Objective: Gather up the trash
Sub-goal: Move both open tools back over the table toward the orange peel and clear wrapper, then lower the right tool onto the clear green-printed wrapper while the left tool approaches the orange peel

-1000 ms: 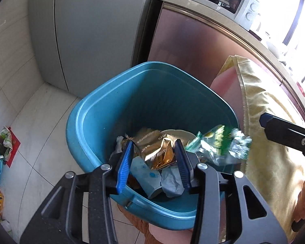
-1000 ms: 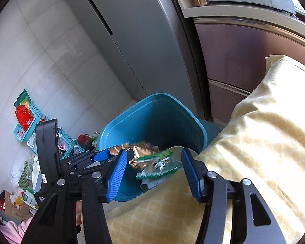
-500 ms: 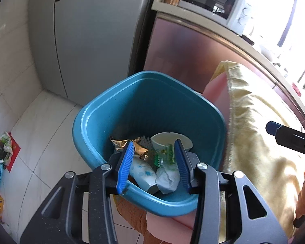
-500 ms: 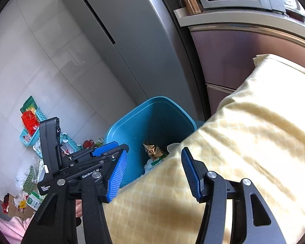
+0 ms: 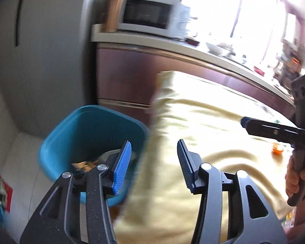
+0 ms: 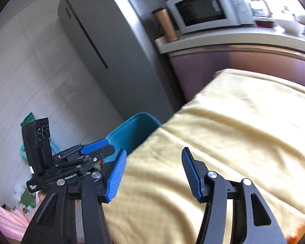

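Trash (image 5: 85, 163) sits in blue bin (image 5: 75, 130); left gripper (image 5: 153, 162) just widened, right gripper (image 6: 152, 174) agape, both empty over yellow cloth (image 6: 223, 134).

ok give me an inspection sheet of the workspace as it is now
surface: table under a yellow cloth, mostly bare; a small orange thing near its far right.
job's things: blue bin on the floor beside the table end, wrappers inside.
clutter: packets and baskets on the floor by the wall.
grippers: left gripper open, jaws just widened, nothing between them; right gripper open, empty.
cables: nothing seen.
surroundings: grey fridge, microwave and copper flask on the counter, bright window.
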{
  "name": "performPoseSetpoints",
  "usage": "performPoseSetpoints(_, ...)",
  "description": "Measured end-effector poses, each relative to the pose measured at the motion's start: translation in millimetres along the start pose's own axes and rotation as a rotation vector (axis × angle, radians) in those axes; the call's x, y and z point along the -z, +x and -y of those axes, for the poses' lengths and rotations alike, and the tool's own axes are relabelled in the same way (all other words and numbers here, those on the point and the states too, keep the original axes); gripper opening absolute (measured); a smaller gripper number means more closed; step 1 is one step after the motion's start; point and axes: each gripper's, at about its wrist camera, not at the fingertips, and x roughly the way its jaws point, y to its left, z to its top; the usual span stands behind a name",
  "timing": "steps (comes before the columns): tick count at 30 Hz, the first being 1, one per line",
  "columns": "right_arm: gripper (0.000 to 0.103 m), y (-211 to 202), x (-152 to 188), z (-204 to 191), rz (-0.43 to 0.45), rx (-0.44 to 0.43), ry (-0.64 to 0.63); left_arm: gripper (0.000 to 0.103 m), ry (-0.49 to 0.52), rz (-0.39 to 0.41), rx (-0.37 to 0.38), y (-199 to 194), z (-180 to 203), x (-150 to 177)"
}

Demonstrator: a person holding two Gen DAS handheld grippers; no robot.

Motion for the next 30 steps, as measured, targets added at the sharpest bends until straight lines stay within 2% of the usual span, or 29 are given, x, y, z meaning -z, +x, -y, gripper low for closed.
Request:
performPoseSetpoints(5,0.054,-41,11,33,0.048,0.089,0.049,0.047,0.085,-0.002,0.106,6,52,-3)
performPoseSetpoints(16,0.054,-117,43,100,0.135,0.266,0.170,0.048,0.226,-0.090,0.319,38,162,7)
performPoseSetpoints(24,0.054,-154,62,145,0.181,0.368,0.251,0.053,0.312,-0.167,0.423,65,222,15)
performPoseSetpoints(30,0.054,-176,72,177,0.214,0.448,0.314,0.056,0.353,-0.210,0.461,80,252,17)
